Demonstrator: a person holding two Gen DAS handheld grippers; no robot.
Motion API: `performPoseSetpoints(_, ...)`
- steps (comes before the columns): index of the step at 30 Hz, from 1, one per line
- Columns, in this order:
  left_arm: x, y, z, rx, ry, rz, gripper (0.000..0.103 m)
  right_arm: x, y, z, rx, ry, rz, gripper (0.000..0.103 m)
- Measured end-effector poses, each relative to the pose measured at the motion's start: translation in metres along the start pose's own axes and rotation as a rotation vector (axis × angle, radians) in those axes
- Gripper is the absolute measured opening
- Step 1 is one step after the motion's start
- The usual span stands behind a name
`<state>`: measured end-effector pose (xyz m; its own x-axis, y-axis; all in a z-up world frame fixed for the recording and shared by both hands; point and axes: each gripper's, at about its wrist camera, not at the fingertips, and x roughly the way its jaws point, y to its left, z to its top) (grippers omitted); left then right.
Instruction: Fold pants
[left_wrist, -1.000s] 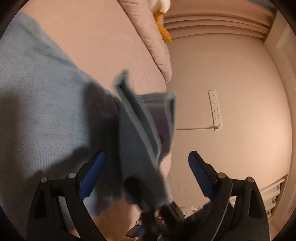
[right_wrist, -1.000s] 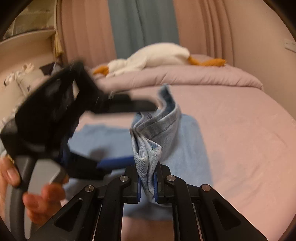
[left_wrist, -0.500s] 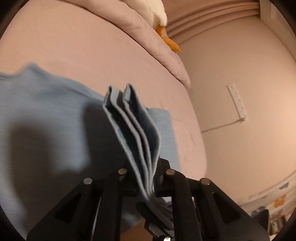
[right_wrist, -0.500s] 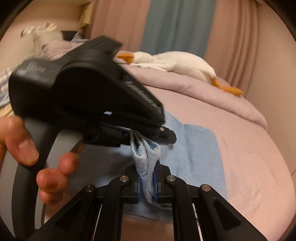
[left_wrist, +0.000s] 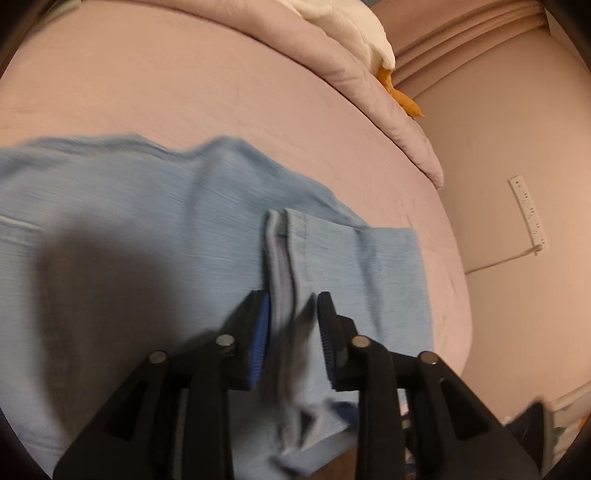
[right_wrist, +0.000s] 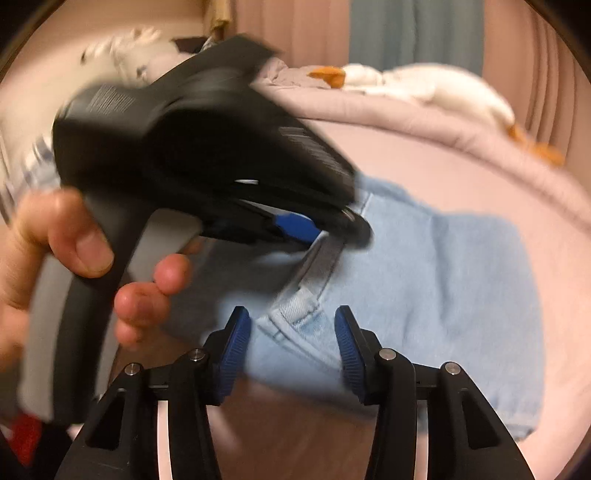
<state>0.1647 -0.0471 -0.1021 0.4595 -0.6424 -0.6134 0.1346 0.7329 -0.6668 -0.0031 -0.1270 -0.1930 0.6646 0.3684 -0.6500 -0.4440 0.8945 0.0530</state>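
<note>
My left gripper stands with its jaws partly apart, having just been opening. A bunched ridge of the pants runs up between the blue pads; the fabric there is blurred, and it lies against the left pad, while the right pad stands clear of it.

My right gripper has also just been opening. Its jaws stand moderately wide, with a hemmed corner of the pants lying loose between them and touching neither pad.

The pants are light blue denim, spread flat on the pink bed sheet near its front edge, with one layer folded over another (the fold edge runs across the cloth ahead of my left gripper).

In the right wrist view, a hand holds my left gripper's grey handle, and the black body of that gripper reaches over the pants.

A white plush goose lies on the quilt at the far side of the bed.
</note>
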Motion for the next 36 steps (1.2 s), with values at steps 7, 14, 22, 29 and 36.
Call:
performPoseSetpoints(7, -0.05, -0.024, -0.005, 0.145, -0.069, 0.004, 0.032, -0.073, -0.089, 0.012, 0.274, -0.103, 0.091, 0.047)
performPoseSetpoints(14, -0.012, -0.076, -0.022, 0.341, 0.022, -0.019, 0.032, -0.04, -0.17, 0.046, 0.342, -0.023, -0.166, 0.01)
performPoseSetpoints(22, -0.005, -0.05, -0.036, 0.3, 0.108, 0.025, 0.016, 0.028, -0.17, 0.04, 0.312, 0.198, -0.183, 0.001)
performPoseSetpoints(29, 0.014, -0.044, -0.028, 0.277, 0.106, 0.025, 0.016, -0.02, -0.155, 0.037, 0.356, 0.109, -0.139, 0.001)
performPoseSetpoints(36, 0.038, -0.039, -0.043, 0.277, 0.094, 0.03, 0.017, -0.041, -0.1, -0.039, 0.245, 0.169, -0.182, 0.001)
